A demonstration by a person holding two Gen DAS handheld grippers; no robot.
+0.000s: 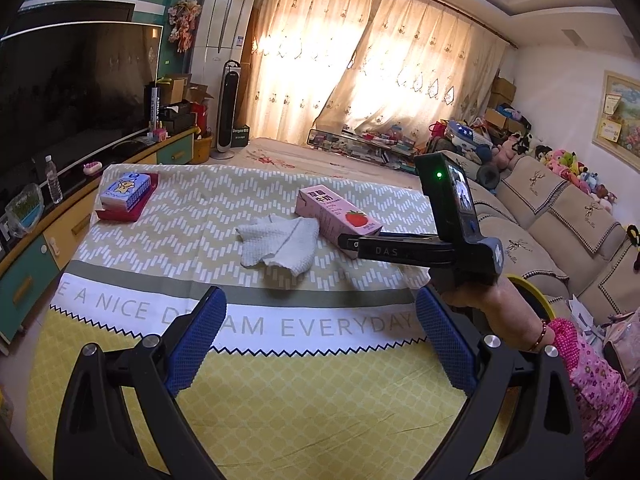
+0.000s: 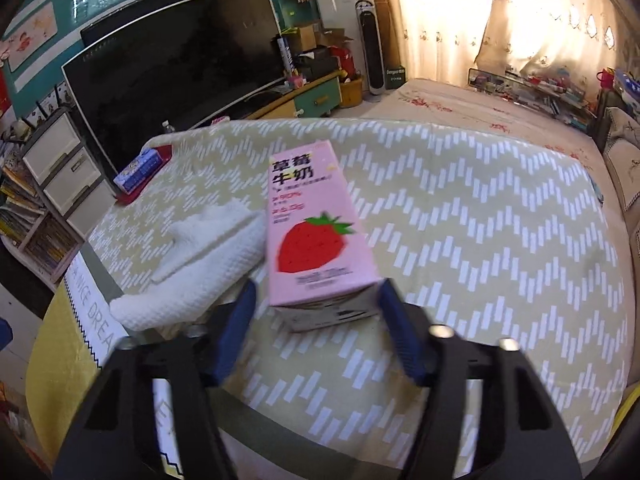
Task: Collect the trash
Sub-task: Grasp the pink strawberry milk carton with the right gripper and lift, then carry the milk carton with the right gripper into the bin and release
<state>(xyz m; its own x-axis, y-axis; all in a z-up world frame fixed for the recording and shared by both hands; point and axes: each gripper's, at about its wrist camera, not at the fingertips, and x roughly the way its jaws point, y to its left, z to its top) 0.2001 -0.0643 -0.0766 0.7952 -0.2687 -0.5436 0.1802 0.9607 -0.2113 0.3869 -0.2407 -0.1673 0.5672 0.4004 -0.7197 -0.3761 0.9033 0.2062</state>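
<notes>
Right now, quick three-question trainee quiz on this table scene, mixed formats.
1. Multiple choice: the pink strawberry milk carton is
A. standing upright
B. lying flat on the tablecloth
C. inside a bin

2. True or false: the left tongs are shut on the white crumpled tissue.

3. Short answer: what sits in the red tray at the far left corner of the table?

Key:
1. B. It lies flat, its near end between the pads of the right tongs.
2. False. They are open over bare cloth, well short of the tissue.
3. A blue tissue pack with a cartoon figure.
</notes>
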